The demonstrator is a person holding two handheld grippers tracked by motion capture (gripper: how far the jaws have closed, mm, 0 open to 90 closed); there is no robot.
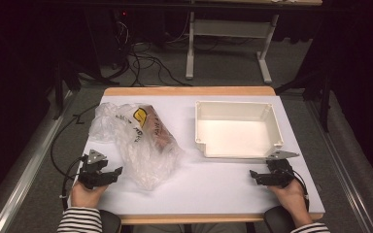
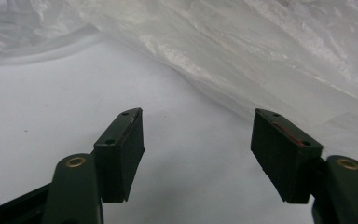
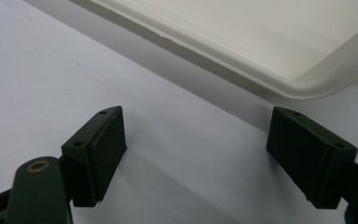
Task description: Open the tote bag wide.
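Observation:
A crumpled clear plastic bag (image 1: pixel 141 141) with a brown packet and a yellow mark inside lies on the left half of the white table. An empty white plastic tub (image 1: pixel 237 128) stands on the right half. My left gripper (image 1: pixel 118 171) rests near the table's front left, just short of the bag's near edge, and it is open with nothing between its jaws. Close ahead of the left gripper (image 2: pixel 198 149) rises the bag's film (image 2: pixel 261 51). My right gripper (image 1: pixel 253 175) sits open below the tub's front right corner. The tub's rim (image 3: pixel 242 60) lies just beyond the open right gripper (image 3: pixel 196 149).
The white sheet (image 1: pixel 209 184) covers a wooden table with bare room along the front between both hands. Beyond the far edge are a grey floor, cables (image 1: pixel 145 63) and a white desk frame (image 1: pixel 228 43).

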